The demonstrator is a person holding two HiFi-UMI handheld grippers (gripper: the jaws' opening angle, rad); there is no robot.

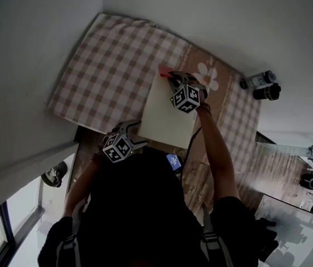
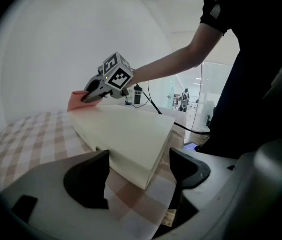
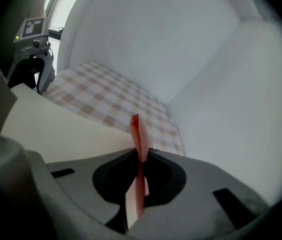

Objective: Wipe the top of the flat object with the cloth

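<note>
The left gripper (image 2: 138,170) stands wide open, with the near corner of the flat object (image 1: 170,113) just ahead between its jaws and clear of both pads. This cream board lies on a checked cover (image 1: 103,65), with open cover to its left and the wall close behind. At the board's far corner the right gripper (image 3: 139,170) pinches the red cloth (image 3: 138,131) tight. Farther right, well apart on the floor, lie what may be two dark canisters (image 1: 262,85).

A flat cream board (image 1: 170,113) lies on the checked cover (image 1: 106,65).
</note>
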